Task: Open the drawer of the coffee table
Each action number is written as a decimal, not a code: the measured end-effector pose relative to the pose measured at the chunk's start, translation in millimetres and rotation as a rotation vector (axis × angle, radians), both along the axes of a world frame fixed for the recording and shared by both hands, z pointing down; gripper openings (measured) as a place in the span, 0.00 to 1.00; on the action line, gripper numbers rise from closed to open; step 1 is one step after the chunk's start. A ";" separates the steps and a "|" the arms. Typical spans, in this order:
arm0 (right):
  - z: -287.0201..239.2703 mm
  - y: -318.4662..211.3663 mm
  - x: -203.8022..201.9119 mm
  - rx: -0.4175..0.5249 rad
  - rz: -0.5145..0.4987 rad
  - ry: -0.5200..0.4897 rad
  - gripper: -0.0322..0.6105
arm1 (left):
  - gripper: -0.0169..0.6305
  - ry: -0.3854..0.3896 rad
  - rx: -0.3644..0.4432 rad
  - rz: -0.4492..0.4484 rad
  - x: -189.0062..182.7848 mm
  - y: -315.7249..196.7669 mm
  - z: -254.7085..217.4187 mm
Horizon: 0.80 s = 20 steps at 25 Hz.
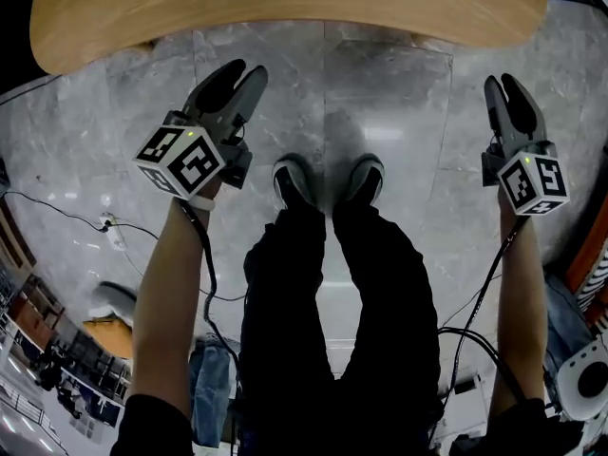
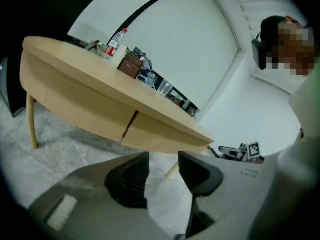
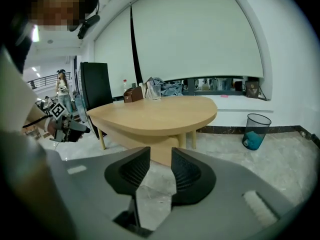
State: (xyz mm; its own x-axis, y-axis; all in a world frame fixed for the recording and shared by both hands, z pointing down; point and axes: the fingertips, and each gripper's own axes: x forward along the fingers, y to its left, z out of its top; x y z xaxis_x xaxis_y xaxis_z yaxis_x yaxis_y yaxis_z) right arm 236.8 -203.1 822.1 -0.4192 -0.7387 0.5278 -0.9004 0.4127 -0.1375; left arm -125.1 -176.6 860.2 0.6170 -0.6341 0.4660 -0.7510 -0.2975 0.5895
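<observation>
The coffee table (image 1: pixel 285 8) has a light wooden oval top and lies just ahead of both grippers in the head view. In the left gripper view its apron carries a drawer front (image 2: pixel 165 134), flush with the panel beside it, with a dark seam at its left edge. My left gripper (image 1: pixel 245 72) hangs short of the table edge; its jaws (image 2: pixel 164 159) stand apart with only floor between them. My right gripper (image 1: pixel 503 84) is off to the right, also short of the table (image 3: pixel 160 114). It (image 3: pixel 161 156) is open and holds nothing.
A bottle (image 2: pixel 116 44), a brown box and a cup stand on the table's far side. A black chair (image 3: pixel 95 86) is behind the table, a waste bin (image 3: pixel 256 130) to the right. The person's shoes (image 1: pixel 328 179) rest on marble floor; cables (image 1: pixel 104 226) lie left.
</observation>
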 end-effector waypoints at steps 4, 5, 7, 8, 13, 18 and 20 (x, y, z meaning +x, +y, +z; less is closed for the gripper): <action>30.7 -20.6 -2.4 0.011 -0.027 -0.017 0.36 | 0.36 -0.151 0.050 -0.016 -19.7 -34.9 40.0; 36.5 -25.1 -3.8 0.021 -0.037 -0.019 0.40 | 0.39 -0.133 0.036 -0.016 -19.0 -39.8 54.3; 44.8 -33.5 -7.8 0.046 -0.054 -0.024 0.45 | 0.47 -0.017 -0.002 -0.036 -14.9 -47.3 79.4; 47.3 -37.8 -10.3 0.057 -0.061 -0.033 0.47 | 0.49 0.071 -0.007 -0.060 -13.1 -52.4 85.4; 52.5 -55.3 -20.3 0.105 -0.108 -0.095 0.54 | 0.57 0.464 0.066 -0.138 1.2 -85.1 85.2; 48.5 -68.0 -32.8 0.146 -0.142 -0.131 0.54 | 0.58 0.659 0.150 -0.073 19.9 -95.6 68.9; 47.0 -72.3 -36.6 0.160 -0.144 -0.128 0.54 | 0.58 0.693 0.170 -0.076 21.1 -100.0 61.0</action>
State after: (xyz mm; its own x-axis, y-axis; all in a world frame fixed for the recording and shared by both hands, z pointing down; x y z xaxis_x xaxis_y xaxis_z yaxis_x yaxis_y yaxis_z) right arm 200.2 -275.4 869.1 -0.5822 -0.7361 0.3454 -0.8101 0.5614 -0.1691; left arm -104.0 -276.6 921.2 0.6867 -0.7159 -0.1264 -0.2430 -0.3899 0.8882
